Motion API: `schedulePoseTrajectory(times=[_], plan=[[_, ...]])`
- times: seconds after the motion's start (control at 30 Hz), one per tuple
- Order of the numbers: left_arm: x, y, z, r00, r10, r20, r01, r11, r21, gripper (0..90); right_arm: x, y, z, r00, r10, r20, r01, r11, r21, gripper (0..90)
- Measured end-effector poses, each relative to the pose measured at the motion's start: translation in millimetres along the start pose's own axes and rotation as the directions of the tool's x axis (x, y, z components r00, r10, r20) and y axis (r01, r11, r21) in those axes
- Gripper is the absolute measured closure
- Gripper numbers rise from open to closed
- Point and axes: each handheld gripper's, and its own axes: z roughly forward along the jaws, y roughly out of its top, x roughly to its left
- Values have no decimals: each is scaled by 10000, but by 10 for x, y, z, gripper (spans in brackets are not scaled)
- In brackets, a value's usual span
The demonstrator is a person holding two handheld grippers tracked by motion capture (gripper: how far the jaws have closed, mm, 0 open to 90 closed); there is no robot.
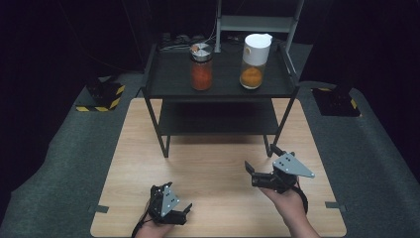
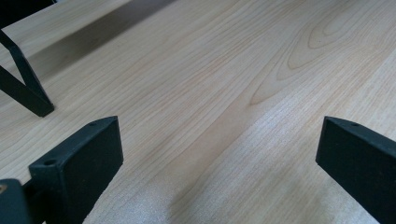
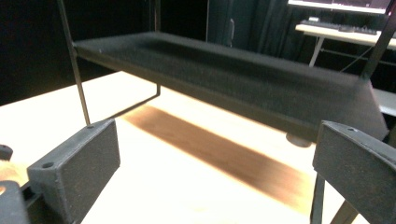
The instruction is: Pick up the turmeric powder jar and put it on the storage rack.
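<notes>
Wooden worktop (image 1: 213, 163): lower frame, bare.
Left gripper (image 1: 185, 212): bottom left, jaws wide, empty.
Right gripper (image 1: 261, 160): lower right, jaws wide, empty.

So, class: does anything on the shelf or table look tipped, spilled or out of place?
Nothing stands out. The dark-lidded jar and the white-lidded jar stand upright on the black shelf, no spill around them. The left gripper and right gripper are open above the wooden table.
</notes>
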Motion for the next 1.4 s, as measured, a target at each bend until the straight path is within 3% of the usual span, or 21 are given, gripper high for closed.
schedulePoseTrajectory(times=[0.73, 1.07, 1.4], plan=[[-15, -7, -4, 10000, 21, -61, -21, 10000, -38, 9, -28, -494, 79, 9999, 141, 80, -151, 9899, 1413, 0], [-36, -2, -8, 9998, -20, -215, 21, 10000, 18, 9, -63, -679, 95, 9992, 395, 109, -408, 9835, 1760, 0], [-54, -3, -14, 9997, 108, -223, -107, 9999, 37, 9, -8, -782, 29, 9997, 104, 237, -150, 9795, 2007, 1]])
